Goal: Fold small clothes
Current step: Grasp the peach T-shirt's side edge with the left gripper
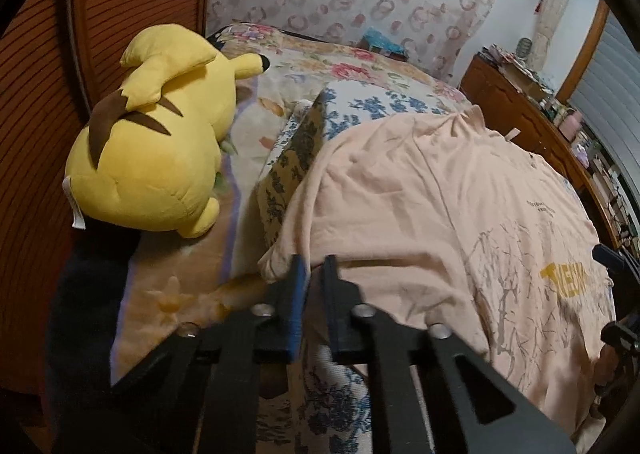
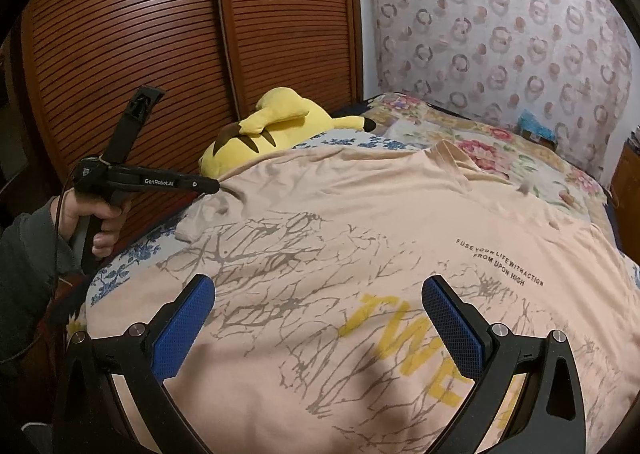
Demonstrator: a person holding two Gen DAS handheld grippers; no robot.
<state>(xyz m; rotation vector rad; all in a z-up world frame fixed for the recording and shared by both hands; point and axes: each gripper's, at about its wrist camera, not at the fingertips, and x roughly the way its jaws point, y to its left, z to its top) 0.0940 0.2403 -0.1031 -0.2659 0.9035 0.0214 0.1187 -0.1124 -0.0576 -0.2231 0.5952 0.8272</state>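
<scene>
Garment: peach cotton T-shirt (image 2: 360, 222) with grey branch print, spread flat on floral bedspread (image 2: 500, 142).
Left gripper (image 1: 312, 266): clamped on shirt's left sleeve edge.
Right gripper (image 2: 318, 318): jaws wide, empty, above near hem.
Far left: yellow plush toy (image 1: 160, 142).

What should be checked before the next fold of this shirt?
1. Left gripper shut on the shirt at its sleeve edge: ok.
2. Right gripper gripping cloth: not ok, jaws open above the print.
3. Shirt spread flat: ok, a few wrinkles near the collar.
4. Plush toy clear of the shirt: cannot tell, it lies close behind the far edge.
5. How much cloth the left pads caught: cannot tell.
</scene>
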